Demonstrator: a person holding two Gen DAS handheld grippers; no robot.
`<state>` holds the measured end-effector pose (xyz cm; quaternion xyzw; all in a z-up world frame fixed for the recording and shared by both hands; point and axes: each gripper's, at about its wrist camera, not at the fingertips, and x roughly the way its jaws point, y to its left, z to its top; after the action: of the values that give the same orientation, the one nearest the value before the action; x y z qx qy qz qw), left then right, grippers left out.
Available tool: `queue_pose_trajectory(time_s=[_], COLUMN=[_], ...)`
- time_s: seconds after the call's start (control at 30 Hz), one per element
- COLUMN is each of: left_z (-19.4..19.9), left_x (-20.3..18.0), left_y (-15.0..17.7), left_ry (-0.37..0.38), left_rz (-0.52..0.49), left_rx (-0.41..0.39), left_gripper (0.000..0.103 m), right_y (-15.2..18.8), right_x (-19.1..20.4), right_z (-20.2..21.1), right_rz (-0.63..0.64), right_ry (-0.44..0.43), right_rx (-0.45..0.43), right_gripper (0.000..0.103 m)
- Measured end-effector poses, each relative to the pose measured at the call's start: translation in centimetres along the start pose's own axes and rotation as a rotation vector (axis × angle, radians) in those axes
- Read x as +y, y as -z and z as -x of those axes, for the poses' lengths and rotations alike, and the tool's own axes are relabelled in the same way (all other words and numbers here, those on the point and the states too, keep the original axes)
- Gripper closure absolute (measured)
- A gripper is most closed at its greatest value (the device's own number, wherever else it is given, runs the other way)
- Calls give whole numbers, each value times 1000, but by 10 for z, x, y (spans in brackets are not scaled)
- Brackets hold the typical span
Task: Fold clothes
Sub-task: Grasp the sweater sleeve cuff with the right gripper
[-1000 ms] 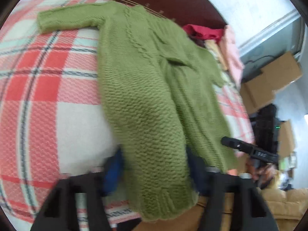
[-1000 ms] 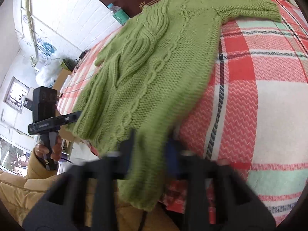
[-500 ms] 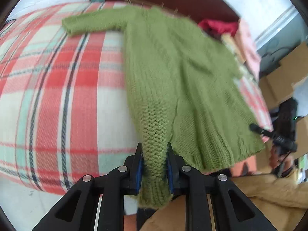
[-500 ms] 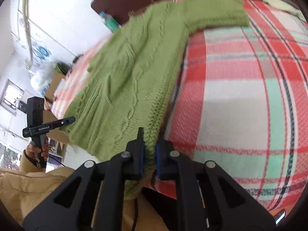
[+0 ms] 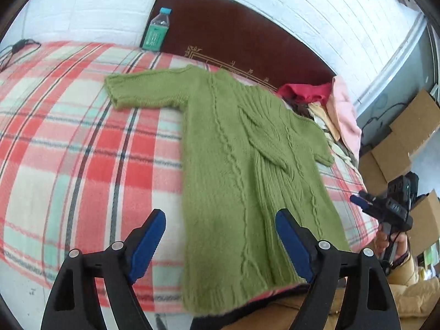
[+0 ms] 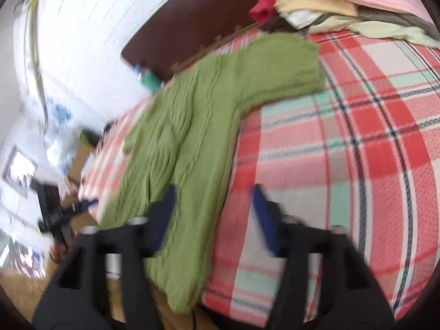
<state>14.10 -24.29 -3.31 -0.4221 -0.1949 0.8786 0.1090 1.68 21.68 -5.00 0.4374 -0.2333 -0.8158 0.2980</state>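
A green cable-knit sweater (image 5: 242, 165) lies spread flat on the plaid bed cover (image 5: 68, 151), its hem hanging a little over the near edge and one short sleeve reaching left. My left gripper (image 5: 221, 220) hovers above the hem with its jaws opening wide; the knit lies below them, free of the blue pads. In the blurred right wrist view the same sweater (image 6: 192, 143) runs along the bed's left side. My right gripper (image 6: 214, 211) is also opening above the sweater's edge, and its pads do not press the cloth.
A pile of red, pink and pale clothes (image 5: 330, 104) sits at the bed's far right by the dark headboard (image 5: 233, 33). A water bottle (image 5: 156, 29) stands at the headboard's left. Cardboard boxes (image 5: 407, 132) stand on the floor to the right.
Both grippers were shut on the sweater's hem and have let go, their jaws now wide apart. Both have lifted back from the bed edge, and the sweater lies flat.
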Motion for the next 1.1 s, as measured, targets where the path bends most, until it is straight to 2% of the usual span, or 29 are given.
queue_pose_trajectory(time_s=[0.13, 0.27, 0.37, 0.5, 0.7, 0.77, 0.83, 0.87, 0.9, 1.0, 1.1], left_z=[-17, -34, -47, -65, -86, -90, -93, -94, -94, -93, -94], left_x=[-14, -20, -20, -18, -16, -15, -11, -9, -7, 2, 9], left_y=[-23, -44, -59, -75, -85, -84, -84, -83, -82, -80, -79], left_ry=[42, 85, 114, 144, 170, 176, 178, 179, 179, 185, 192], left_rz=[-33, -34, -19, 2, 17, 23, 33, 38, 44, 63, 80], left_rx=[-2, -14, -24, -15, 16, 25, 34, 39, 40, 39, 43], left_gripper=[19, 19, 19, 19, 19, 19, 19, 19, 19, 19, 19], right_y=[-33, -60, -67, -76, -84, -89, -92, -94, -92, -84, -76], right_x=[-26, -46, -61, -62, -79, -79, -80, -80, -84, -95, -91], right_z=[-16, -44, -68, -77, -78, -81, -81, -80, -80, -78, -65], right_rz=[-163, -270, -355, -362, -470, -476, -466, -461, -481, -513, -484], right_ry=[-52, -42, -22, 0, -38, -12, 25, 43, 40, 7, 51], right_rx=[-82, -104, -100, -170, -319, -321, -319, -318, -315, -316, -355], right_gripper=[29, 29, 29, 29, 29, 31, 41, 54, 57, 58, 51])
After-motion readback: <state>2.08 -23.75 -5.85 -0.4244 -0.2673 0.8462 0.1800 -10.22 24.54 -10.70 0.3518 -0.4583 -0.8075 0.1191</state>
